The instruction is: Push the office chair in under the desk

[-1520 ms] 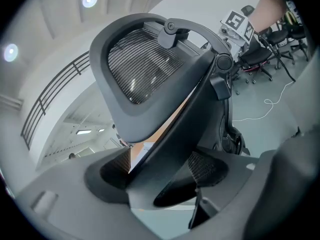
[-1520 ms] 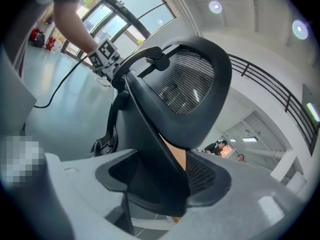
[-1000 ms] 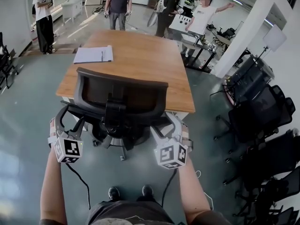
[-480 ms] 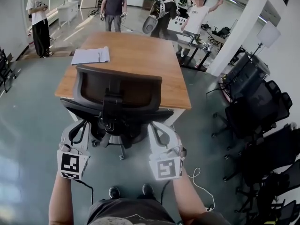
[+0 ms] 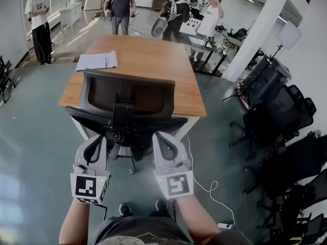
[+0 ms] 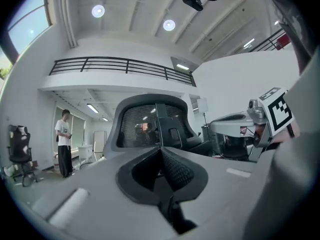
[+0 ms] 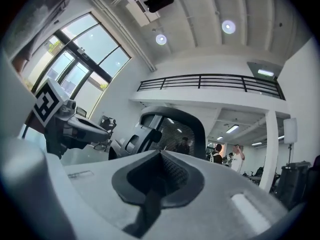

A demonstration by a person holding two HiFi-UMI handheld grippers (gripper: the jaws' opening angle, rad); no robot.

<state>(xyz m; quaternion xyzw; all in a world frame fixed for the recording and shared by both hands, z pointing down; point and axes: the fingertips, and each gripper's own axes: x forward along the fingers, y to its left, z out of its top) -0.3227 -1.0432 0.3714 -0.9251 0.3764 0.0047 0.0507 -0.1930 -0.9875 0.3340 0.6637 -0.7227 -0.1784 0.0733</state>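
Note:
The black mesh-backed office chair (image 5: pixel 130 93) stands at the near edge of the wooden desk (image 5: pixel 153 60), its back towards me and its seat mostly hidden behind the backrest. My left gripper (image 5: pixel 98 141) is shut and empty, held a little short of the chair's base on the left. My right gripper (image 5: pixel 160 138) is also shut and empty, short of the chair on the right. In the left gripper view the shut jaws (image 6: pixel 161 151) point at the chair back (image 6: pixel 150 126). The right gripper view has its shut jaws (image 7: pixel 161 156) aimed at the chair (image 7: pixel 175 129).
A sheaf of papers (image 5: pixel 96 61) lies on the desk's far left. Several black office chairs (image 5: pixel 278 111) crowd the right side. People stand beyond the desk (image 5: pixel 121 4) and at the left (image 5: pixel 38 19). A cable (image 5: pixel 204 182) trails on the floor by my feet.
Both grippers went from open beside the chair's sides to shut, and drew back towards me and closer together. The chair sits slightly further in at the desk.

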